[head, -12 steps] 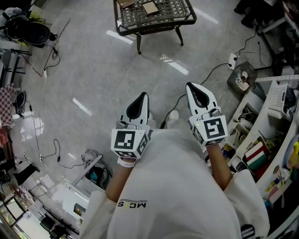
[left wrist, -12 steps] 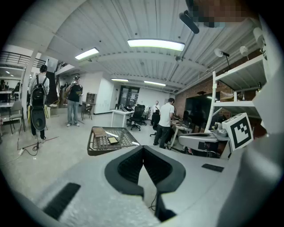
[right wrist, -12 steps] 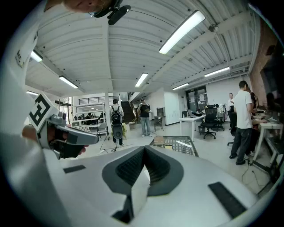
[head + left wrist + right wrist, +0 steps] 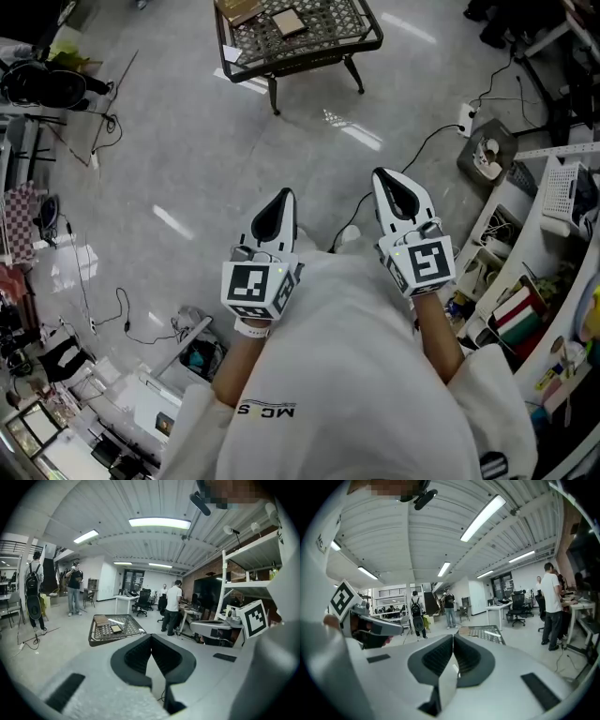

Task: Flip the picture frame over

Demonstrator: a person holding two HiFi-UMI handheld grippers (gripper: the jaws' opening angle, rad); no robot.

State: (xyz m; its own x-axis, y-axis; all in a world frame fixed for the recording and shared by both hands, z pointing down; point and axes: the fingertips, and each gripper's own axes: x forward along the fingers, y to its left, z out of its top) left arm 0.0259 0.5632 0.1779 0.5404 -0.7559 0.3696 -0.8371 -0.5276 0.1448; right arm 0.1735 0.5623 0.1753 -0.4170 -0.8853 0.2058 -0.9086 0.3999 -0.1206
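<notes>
The picture frame (image 4: 287,21), small with a tan middle, lies flat on a low black metal mesh table (image 4: 352,42) at the top of the head view, far ahead of me. A brown box (image 4: 239,7) lies beside it. In the left gripper view the frame (image 4: 116,628) rests mid-table, behind the box (image 4: 100,619). My left gripper (image 4: 277,208) and right gripper (image 4: 392,186) are held close to my body over the bare floor, both shut with nothing between the pads. The right gripper view shows only the table's edge (image 4: 487,633) past the closed jaws.
A black cable and a power strip (image 4: 466,119) lie on the floor at right. Shelves with clutter (image 4: 553,216) line the right side, and bags and gear (image 4: 47,80) the left. People stand beyond the table (image 4: 174,604) and at the far left (image 4: 74,585).
In the head view the table has slid a little left and up. Both grippers stay shut and in nearly the same place in front of my body.
</notes>
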